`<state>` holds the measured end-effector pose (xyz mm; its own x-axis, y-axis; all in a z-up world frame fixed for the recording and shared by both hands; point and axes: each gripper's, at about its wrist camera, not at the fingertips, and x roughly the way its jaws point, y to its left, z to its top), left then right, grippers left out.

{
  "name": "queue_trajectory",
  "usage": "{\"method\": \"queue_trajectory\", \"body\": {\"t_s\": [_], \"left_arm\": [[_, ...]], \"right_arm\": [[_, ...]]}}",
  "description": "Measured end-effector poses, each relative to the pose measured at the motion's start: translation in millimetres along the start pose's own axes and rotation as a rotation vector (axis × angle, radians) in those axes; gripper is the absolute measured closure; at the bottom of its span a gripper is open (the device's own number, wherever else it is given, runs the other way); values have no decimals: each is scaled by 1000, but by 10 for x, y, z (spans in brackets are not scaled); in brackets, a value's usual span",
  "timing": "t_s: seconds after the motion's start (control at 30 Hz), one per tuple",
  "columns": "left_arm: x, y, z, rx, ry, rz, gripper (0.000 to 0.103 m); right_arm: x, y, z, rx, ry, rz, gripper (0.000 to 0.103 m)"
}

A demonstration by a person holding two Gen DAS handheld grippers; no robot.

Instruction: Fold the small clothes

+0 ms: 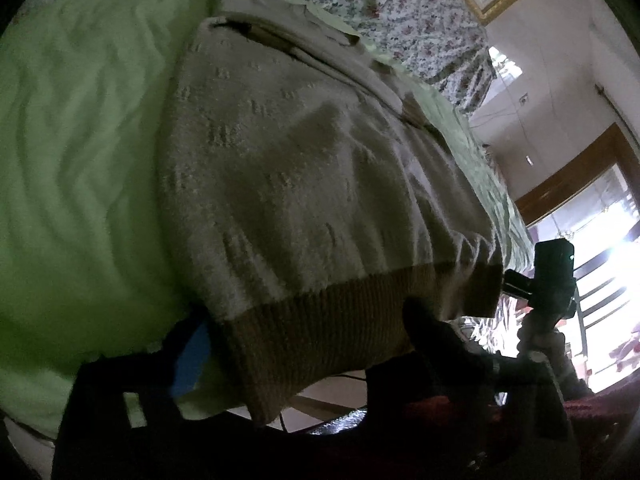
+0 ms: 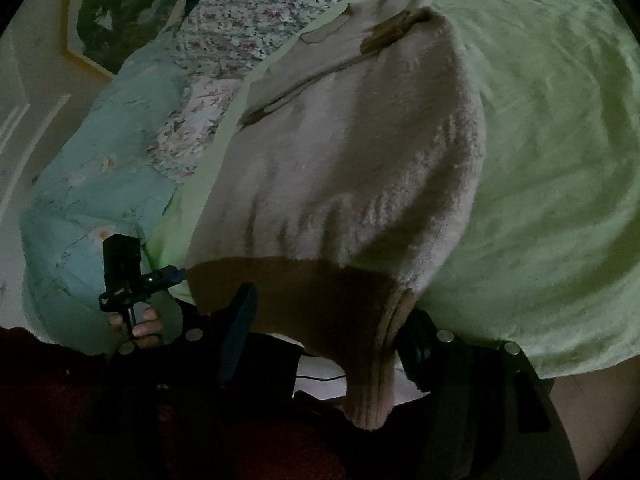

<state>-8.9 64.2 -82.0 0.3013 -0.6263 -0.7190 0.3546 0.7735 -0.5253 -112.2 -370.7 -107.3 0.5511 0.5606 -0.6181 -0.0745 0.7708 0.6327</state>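
A small cream knit sweater (image 1: 304, 168) with a tan ribbed hem lies on a light green sheet (image 1: 80, 160); it also shows in the right wrist view (image 2: 360, 152). My left gripper (image 1: 304, 344) has the tan hem (image 1: 320, 328) draped between its fingers at one bottom corner, lifted off the bed edge. My right gripper (image 2: 324, 340) has the hem (image 2: 344, 312) at the other bottom corner between its fingers, with the corner hanging down. The sweater's sleeves are folded in near the collar. The other gripper shows in each view, at the right of the left wrist view (image 1: 548, 276) and at the left of the right wrist view (image 2: 128, 280).
A floral quilt (image 1: 400, 8) and a pale blue flowered blanket (image 2: 100, 184) lie at the far side of the bed. A framed picture (image 2: 116, 12) hangs on the wall. A bright window (image 1: 592, 280) is beyond the bed's edge.
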Motion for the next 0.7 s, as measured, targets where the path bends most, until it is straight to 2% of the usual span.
{"method": "queue_trajectory", "body": {"t_s": [0.03, 0.1, 0.17, 0.23, 0.4, 0.43, 0.47, 0.5, 0.7], "left_arm": [[0, 4, -2, -1, -1, 4, 29], [-20, 31, -14, -1, -3, 9, 37], [-32, 73, -27, 2, -1, 19, 49], [-41, 96, -31, 2, 2, 23, 54], [-62, 138, -52, 2, 1, 29, 67], [-66, 146, -55, 2, -1, 34, 77], [-66, 152, -58, 0, 0, 36, 94], [-69, 163, -58, -5, 3, 31, 97], [-294, 57, -19, 16, -77, -6, 96]], "right_arm": [[5, 10, -5, -1, -2, 0, 38], [9, 30, -14, -15, -1, -23, 51], [15, 5, -17, -12, 4, -39, 76], [6, -32, -13, 0, 3, -41, 88], [-56, -122, -59, 30, -20, -21, 92], [-50, -107, -67, 28, -22, -24, 92], [-51, -100, -69, 27, -23, -25, 93], [-53, -87, -68, 26, -28, -20, 93], [-167, -8, 14, 12, -73, 29, 93]]}}
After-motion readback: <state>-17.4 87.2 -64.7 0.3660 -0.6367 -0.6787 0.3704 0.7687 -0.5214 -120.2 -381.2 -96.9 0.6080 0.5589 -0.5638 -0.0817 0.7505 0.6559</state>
